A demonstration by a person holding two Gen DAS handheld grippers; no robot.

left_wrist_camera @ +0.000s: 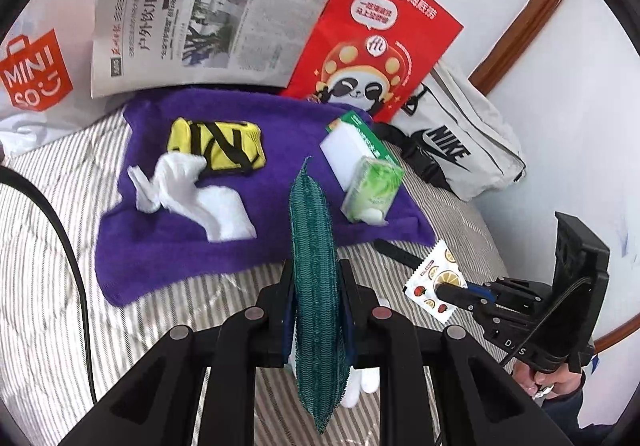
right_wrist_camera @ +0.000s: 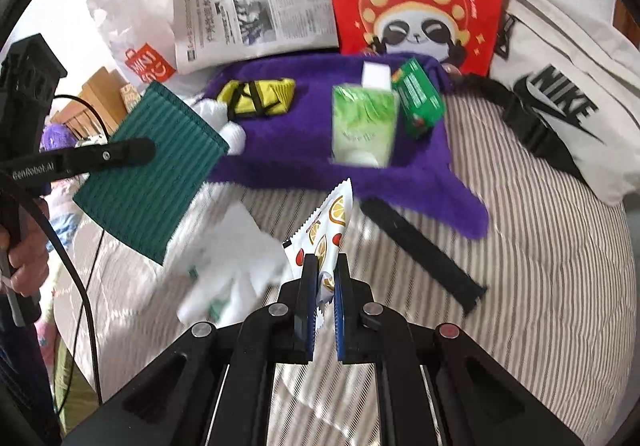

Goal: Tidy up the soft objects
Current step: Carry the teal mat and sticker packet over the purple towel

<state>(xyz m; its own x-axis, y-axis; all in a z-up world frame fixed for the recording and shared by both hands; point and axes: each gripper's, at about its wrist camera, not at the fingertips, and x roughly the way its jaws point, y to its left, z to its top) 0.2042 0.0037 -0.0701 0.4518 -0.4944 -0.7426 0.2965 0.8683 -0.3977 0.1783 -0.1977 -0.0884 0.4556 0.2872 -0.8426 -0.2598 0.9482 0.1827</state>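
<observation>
Left gripper [left_wrist_camera: 316,282] pinches a green ribbed cloth [left_wrist_camera: 314,286] edge-on, raised above the striped bedding [left_wrist_camera: 52,246]. Right gripper [right_wrist_camera: 324,278] pinches a fruit-print sachet [right_wrist_camera: 326,222] near the bedding's front edge. Beyond both, a purple towel [left_wrist_camera: 260,242] carries white socks [left_wrist_camera: 192,190], a yellow pouch [left_wrist_camera: 218,144] and tissue packs [left_wrist_camera: 372,186] toward the white wall [left_wrist_camera: 560,94].

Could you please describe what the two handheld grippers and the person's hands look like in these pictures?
Both are matte black plastic with round metal pivot pins. The right gripper has blue-lined fingers; the left gripper carries white "GenRobot.AI" lettering and a trailing black cable. The right hand shows a dark blue sleeve.
</observation>
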